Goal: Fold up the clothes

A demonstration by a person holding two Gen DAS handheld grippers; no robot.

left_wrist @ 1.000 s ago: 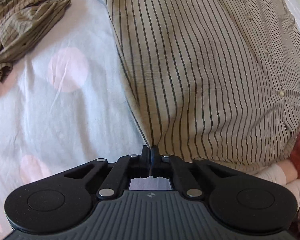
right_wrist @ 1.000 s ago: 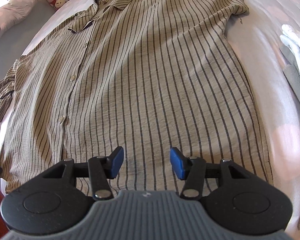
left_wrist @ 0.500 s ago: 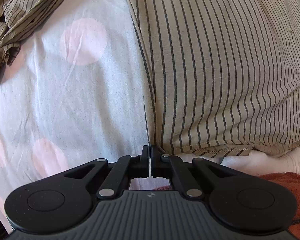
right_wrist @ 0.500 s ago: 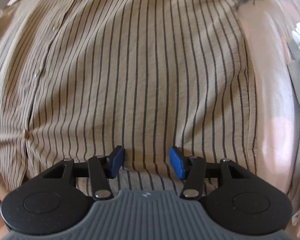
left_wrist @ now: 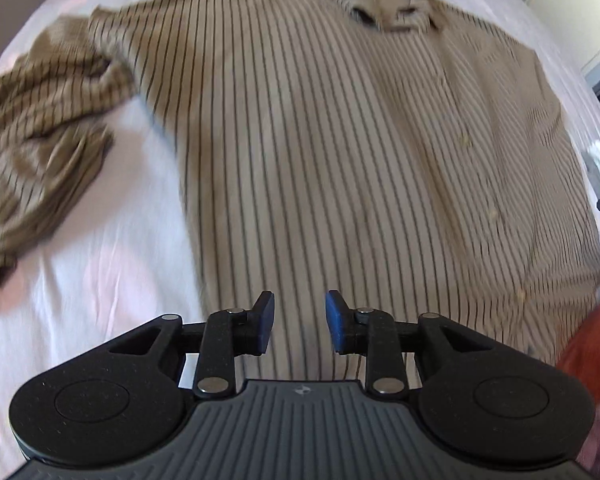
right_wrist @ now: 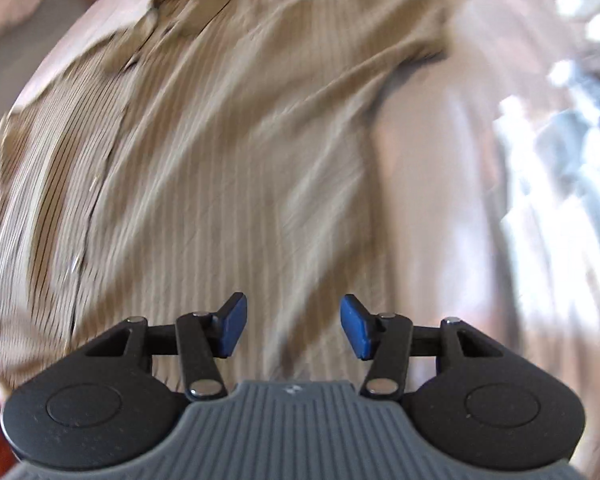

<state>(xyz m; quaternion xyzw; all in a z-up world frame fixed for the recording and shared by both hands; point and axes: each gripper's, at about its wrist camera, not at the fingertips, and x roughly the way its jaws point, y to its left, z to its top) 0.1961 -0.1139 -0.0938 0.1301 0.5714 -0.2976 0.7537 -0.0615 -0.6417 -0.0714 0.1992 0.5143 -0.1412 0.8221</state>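
Fingers of the left gripper (left_wrist: 299,322) stood spread, nothing between the blue pads, just above the near hem of the striped shirt (left_wrist: 340,152). The right gripper (right_wrist: 293,330) was spread likewise and empty, over the hem further to the right. Beyond both, the shirt lay flat and face up on the pale bed sheet (left_wrist: 100,280), its button strip (left_wrist: 492,212) running up toward the collar (left_wrist: 384,12) at the far end. Off to the left, one sleeve (left_wrist: 40,140) lay bunched on the sheet rather than straightened. The right view was heavily blurred, so creases there could not be judged.

As a judgement, the shirt lay spread but unfolded. With both grippers free, whichever fold came next would call for a pinch on a single edge of cloth without dragging the sheet, and the bunched sleeve would want laying across the body.

No brand, label or legible writing showed; a small mark on each gripper body was too small to read.
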